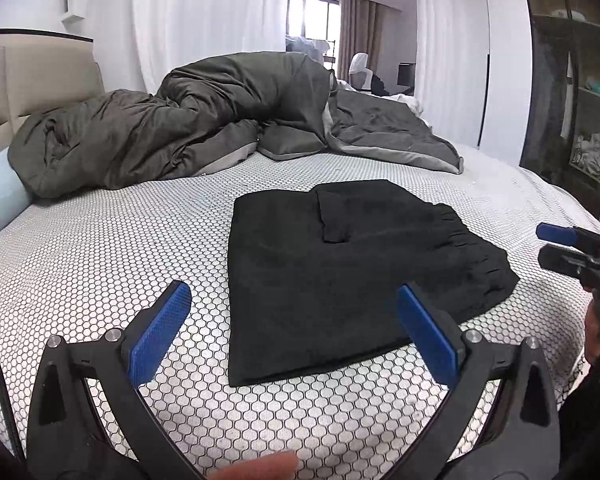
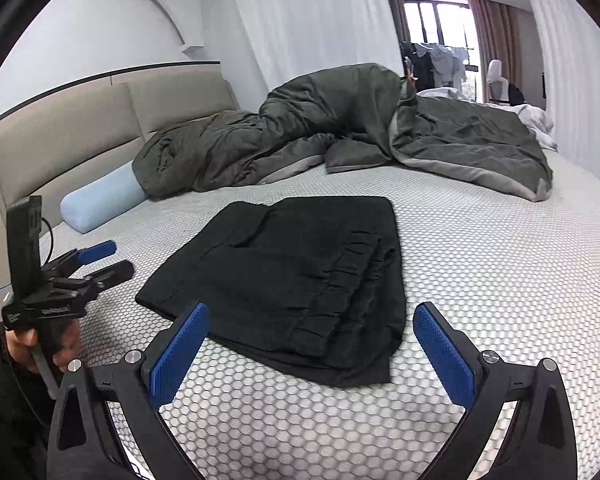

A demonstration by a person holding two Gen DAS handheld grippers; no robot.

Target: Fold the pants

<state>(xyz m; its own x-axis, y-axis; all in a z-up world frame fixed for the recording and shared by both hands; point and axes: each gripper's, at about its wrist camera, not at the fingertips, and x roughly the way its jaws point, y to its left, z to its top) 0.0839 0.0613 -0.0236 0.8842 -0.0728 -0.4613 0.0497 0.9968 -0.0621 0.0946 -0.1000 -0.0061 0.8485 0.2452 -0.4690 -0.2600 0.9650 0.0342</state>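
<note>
The black pants (image 1: 340,280) lie folded into a flat rectangle on the honeycomb-patterned mattress (image 1: 100,240), gathered waistband to the right. My left gripper (image 1: 294,300) hovers just in front of their near edge, open, nothing between its blue pads. In the right wrist view the same folded pants (image 2: 292,280) lie ahead, waistband toward me. My right gripper (image 2: 312,320) is open above their near edge, with no fabric between the pads. Each gripper shows in the other's view: the right gripper (image 1: 560,248) at the far right, the left gripper (image 2: 104,260) at the left, held by a hand (image 2: 24,348).
A rumpled dark green duvet (image 1: 172,132) lies across the back of the bed. A pale blue bolster (image 2: 100,200) rests by the beige headboard (image 2: 80,128). White curtains (image 1: 204,8) hang behind. A dark shelf unit (image 1: 572,100) stands at the right.
</note>
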